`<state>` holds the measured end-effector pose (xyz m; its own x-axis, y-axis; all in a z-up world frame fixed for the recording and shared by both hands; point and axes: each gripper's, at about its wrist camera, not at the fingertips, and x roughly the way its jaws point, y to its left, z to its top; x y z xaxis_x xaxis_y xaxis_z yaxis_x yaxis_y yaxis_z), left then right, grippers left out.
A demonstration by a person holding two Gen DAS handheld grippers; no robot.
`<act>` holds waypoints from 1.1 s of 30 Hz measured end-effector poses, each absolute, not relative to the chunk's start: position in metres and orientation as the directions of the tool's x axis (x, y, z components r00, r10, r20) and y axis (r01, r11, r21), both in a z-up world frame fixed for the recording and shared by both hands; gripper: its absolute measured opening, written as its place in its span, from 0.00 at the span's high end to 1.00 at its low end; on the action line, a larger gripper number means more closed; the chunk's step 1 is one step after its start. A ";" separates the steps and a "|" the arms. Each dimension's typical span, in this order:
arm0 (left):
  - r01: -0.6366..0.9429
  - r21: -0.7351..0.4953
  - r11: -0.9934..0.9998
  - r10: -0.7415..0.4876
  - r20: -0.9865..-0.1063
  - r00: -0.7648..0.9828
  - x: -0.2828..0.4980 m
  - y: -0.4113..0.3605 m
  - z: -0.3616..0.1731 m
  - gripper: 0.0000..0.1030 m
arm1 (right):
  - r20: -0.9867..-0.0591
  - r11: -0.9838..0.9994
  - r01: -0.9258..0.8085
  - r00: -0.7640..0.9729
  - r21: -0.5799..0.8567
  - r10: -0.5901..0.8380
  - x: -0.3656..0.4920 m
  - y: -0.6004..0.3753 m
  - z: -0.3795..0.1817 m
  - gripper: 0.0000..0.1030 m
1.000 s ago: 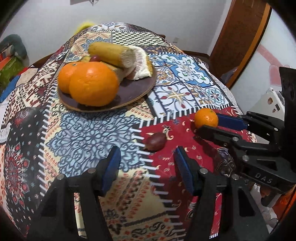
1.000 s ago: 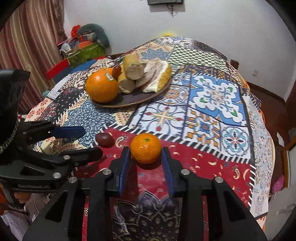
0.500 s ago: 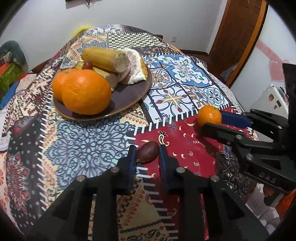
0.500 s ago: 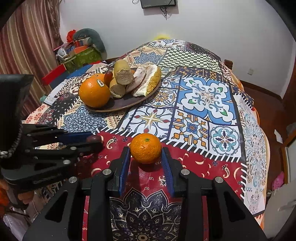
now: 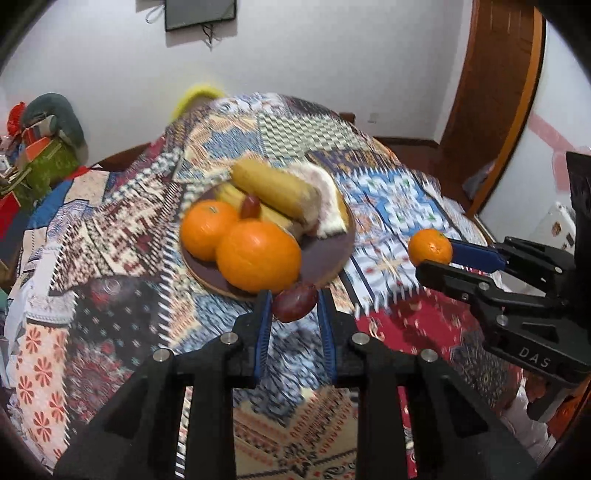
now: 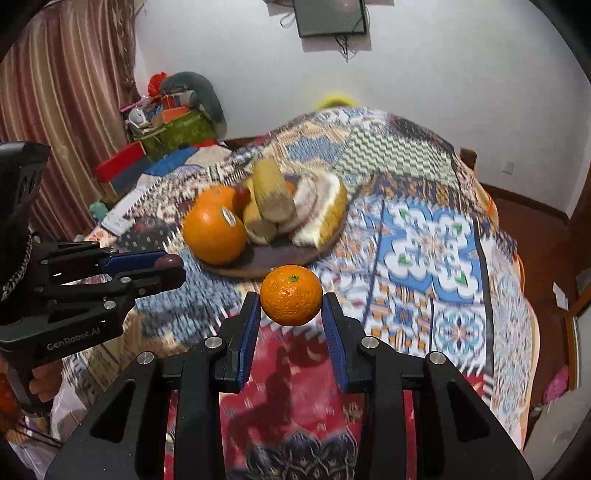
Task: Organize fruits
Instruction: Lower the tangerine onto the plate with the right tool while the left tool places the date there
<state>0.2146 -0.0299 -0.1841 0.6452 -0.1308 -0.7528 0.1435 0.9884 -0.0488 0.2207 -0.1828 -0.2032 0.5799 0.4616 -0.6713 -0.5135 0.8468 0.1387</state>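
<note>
My left gripper (image 5: 295, 314) is clamped on a small dark-red oval fruit (image 5: 294, 307) and my right gripper (image 6: 290, 314) on a small round orange mandarin (image 6: 291, 294) — both lifted above the patchwork-covered worktop (image 6: 443, 258). They sit just short of the round brown plate (image 5: 325, 258) of oranges and cut fruit, likely their destination.

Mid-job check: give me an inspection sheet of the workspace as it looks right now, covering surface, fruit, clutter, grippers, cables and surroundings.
Surface: patchwork tablecloth covers the table; view blurred.
Job's things: brown plate holds two oranges, a small red fruit, banana pieces and a pale wedge. Mandarin and dark red fruit are both lifted off the cloth.
Clutter: nothing seen on the table besides the plate.
Grippers: left hand-held gripper shut on the dark red fruit; right hand-held gripper shut on the mandarin.
Cables: loose wires hang under the wall screen.
Surroundings: striped curtain, pile of bags and boxes, wooden door.
</note>
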 end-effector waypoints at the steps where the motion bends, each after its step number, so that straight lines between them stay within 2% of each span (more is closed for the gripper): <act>1: 0.139 -0.051 0.989 -0.130 -0.747 0.652 0.217 -0.027 -0.181 0.76 | -0.665 0.845 -0.517 0.584 0.138 0.466 0.223 -0.181 -0.200 0.70; 12: 0.117 -0.046 0.992 -0.116 -0.695 0.710 0.245 -0.009 -0.159 0.76 | -0.622 0.820 -0.559 0.601 0.122 0.502 0.245 -0.161 -0.183 0.70; 33: 0.154 -0.045 0.987 -0.136 -0.742 0.656 0.309 -0.011 -0.191 0.76 | -0.730 0.786 -0.613 0.498 0.086 0.468 0.291 -0.118 -0.235 0.69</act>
<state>0.3087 -0.0106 -0.1914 0.6564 -0.1363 -0.7420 0.1540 0.9870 -0.0451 0.2913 -0.1176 -0.2351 0.4979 0.4679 -0.7302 -0.6126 0.7857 0.0857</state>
